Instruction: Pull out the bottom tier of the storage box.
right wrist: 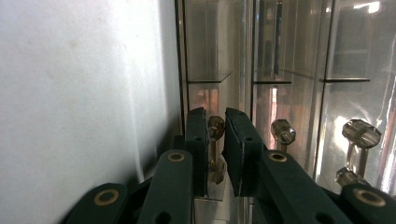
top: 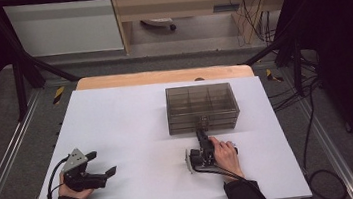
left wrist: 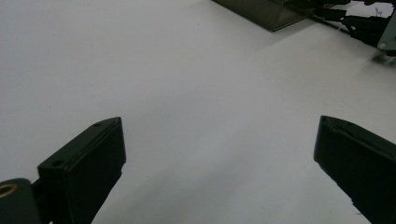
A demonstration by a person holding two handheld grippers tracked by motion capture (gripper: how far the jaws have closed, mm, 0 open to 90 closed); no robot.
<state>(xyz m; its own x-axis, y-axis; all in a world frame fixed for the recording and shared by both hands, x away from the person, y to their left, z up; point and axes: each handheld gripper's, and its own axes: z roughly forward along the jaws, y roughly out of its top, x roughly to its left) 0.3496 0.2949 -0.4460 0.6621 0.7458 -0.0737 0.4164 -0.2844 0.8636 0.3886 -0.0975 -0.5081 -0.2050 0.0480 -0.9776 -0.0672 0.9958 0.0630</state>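
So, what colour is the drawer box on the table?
The drawer box is see-through smoky grey-brown plastic, best seen in the high view.

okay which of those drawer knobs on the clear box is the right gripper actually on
The knob nearest the white table, sitting between the right gripper jaws. The other two knobs stand free beside it.

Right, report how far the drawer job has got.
Done: the right gripper has reached the clear drawer box, jaws around the bottom drawer handle. In hand: closing the grip. Left: pulling the drawer out; all look shut. The left gripper rests open on the table.
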